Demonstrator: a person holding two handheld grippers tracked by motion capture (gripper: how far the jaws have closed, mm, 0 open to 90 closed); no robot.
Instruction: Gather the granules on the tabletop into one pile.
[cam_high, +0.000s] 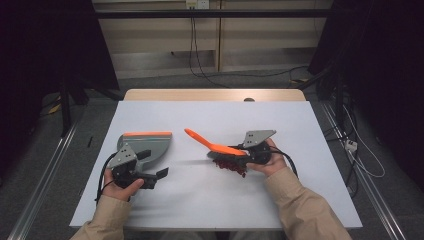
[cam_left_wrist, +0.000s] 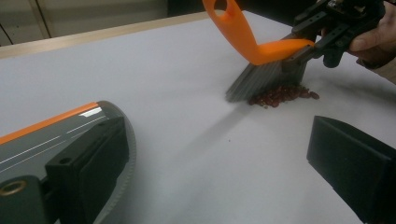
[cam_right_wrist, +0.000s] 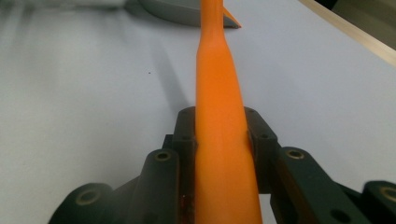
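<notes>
An orange-handled brush (cam_high: 215, 146) (cam_left_wrist: 261, 46) (cam_right_wrist: 219, 84) with grey bristles stands on the white table, its handle slanting up and to the left. My right gripper (cam_high: 241, 151) (cam_left_wrist: 317, 32) (cam_right_wrist: 220, 122) is shut on that handle just above the bristles. A small pile of dark red beans (cam_high: 232, 166) (cam_left_wrist: 280, 95) lies at the foot of the bristles. A grey dustpan (cam_high: 147, 145) (cam_left_wrist: 56, 130) (cam_right_wrist: 187, 14) with an orange lip lies to the left. My left gripper (cam_high: 155, 163) (cam_left_wrist: 210, 140) stands open at the pan's near side, one jaw over the pan's edge and the other well clear.
The white table top (cam_high: 200, 200) has free room between pan and brush and along its front. A wooden edge (cam_high: 215, 95) runs along the far side. Cables (cam_high: 200, 60) lie on the floor beyond.
</notes>
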